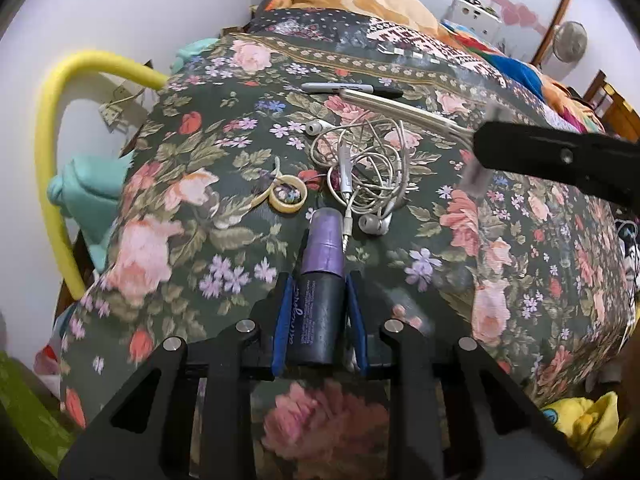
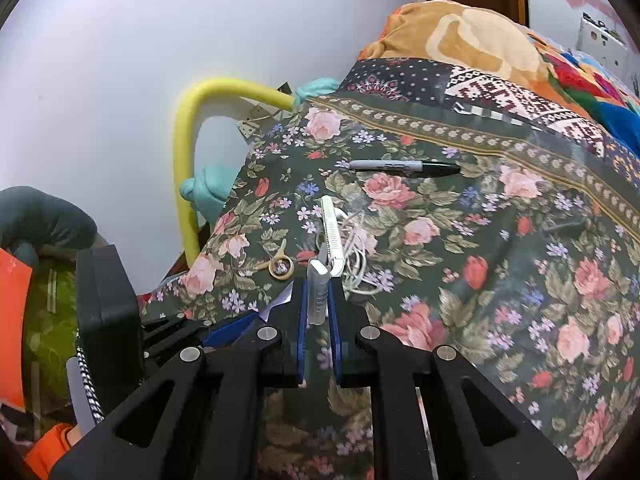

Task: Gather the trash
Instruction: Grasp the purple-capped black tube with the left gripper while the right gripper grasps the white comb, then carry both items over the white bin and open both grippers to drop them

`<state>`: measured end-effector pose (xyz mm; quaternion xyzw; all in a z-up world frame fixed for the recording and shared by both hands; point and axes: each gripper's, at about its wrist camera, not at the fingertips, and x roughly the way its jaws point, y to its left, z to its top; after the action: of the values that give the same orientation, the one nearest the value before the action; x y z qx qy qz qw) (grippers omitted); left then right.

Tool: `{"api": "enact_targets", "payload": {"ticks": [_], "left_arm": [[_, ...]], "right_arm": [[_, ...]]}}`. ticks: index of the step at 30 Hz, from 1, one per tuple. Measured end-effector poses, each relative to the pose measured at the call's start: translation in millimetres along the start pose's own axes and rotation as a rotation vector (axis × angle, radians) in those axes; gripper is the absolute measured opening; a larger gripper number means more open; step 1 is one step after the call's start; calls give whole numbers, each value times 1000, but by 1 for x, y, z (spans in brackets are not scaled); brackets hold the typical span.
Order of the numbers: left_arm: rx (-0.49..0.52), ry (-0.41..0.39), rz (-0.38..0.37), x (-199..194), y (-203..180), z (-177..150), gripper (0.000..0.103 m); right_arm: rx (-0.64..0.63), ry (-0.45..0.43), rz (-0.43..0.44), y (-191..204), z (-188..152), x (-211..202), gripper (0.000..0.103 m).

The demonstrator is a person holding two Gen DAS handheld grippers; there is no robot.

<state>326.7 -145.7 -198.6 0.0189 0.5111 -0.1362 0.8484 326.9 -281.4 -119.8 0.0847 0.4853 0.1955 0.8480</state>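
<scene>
Left gripper [image 1: 320, 312] clamped on a spray bottle [image 1: 322, 280]: dark cylindrical body with pale script lettering, purple metallic cap scuffed and dull, cap end pointing away from the camera, blue pads pressing both sides of the body. Held over a bed covered by a dark green floral bedspread [image 1: 460, 320] with pink roses and small lilac flowers.

Right gripper [image 2: 319, 300] clenched on a thin white comb-like strip [image 2: 332, 232], pale and ribbed with fine teeth along one edge, long and narrow, running up and away from the pinched end; seen from the left wrist view as a cream bar stretching out over the bedspread.

On the bedspread just beyond the bottle cap, a tangle of white wired earphones [image 1: 368, 168], cable looped loosely, earbuds at near and far edges. Just left of it, a small roll of beige tape [image 1: 288, 196] with a loose tail curling up. Farther back, a grey-and-black marker [image 1: 352, 89] lying flat.

Yellow foam tube [image 1: 52, 152] arching at the left against the white wall, teal cloth [image 1: 88, 196] bunched beside it. Orange pillow [image 2: 460, 40] at the head of the bed.
</scene>
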Motion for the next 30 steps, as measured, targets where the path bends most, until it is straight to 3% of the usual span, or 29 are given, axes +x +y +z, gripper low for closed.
{"api": "enact_targets", "payload": {"ticks": [12, 17, 30], "left_arm": [[-85, -71, 30, -71, -7, -18, 26], [-126, -129, 25, -114, -1, -31, 26], [-186, -232, 117, -197, 33, -85, 26]], "right_arm": [[-50, -27, 14, 24, -23, -45, 9], [-91, -59, 23, 48, -31, -68, 9], [-206, -85, 71, 124, -68, -96, 9]]}}
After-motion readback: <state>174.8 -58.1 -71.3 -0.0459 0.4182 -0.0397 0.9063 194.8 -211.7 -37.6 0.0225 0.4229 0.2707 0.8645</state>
